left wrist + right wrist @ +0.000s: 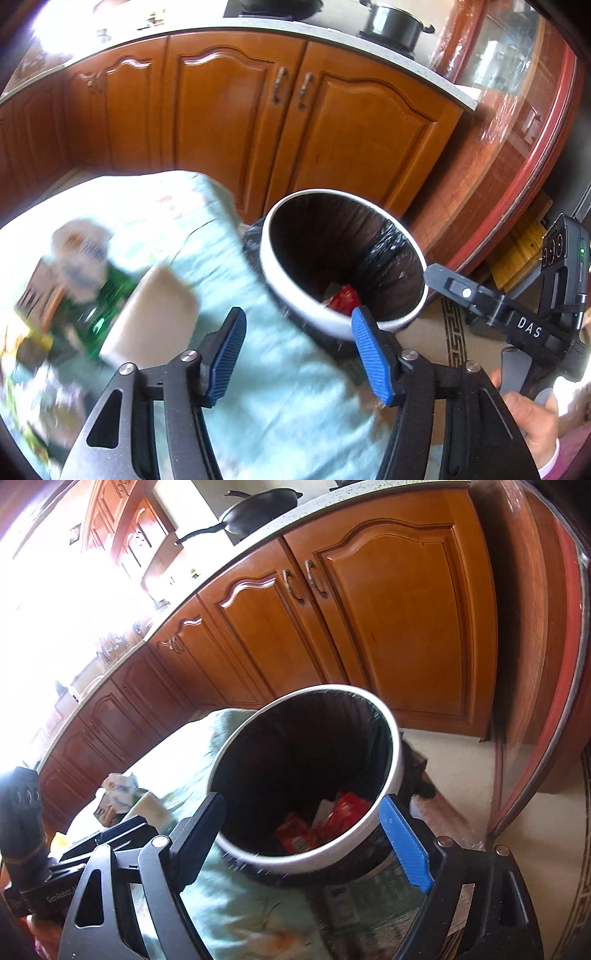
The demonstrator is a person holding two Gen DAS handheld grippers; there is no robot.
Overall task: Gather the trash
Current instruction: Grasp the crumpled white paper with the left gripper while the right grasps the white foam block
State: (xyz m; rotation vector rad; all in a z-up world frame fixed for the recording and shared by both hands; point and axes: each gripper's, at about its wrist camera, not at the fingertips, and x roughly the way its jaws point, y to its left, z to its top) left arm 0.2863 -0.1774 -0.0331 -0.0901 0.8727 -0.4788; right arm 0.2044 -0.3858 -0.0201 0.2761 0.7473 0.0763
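Left wrist view is showing the left gripper (299,354) standing with its blue fingers (371,360) wide apart and nothing between them, just beside a white trash bin (295,280) lined with a black bag (384,258). Red wrappers (343,300) are lying at the bottom of the bin. More trash (88,266) is sitting blurred on the pale green tablecloth (280,369) at left. Right wrist view is showing the right gripper (306,845) hovering over the bin's rim, fingers spread wide and empty. Wooden cabinets (388,609) are standing behind.
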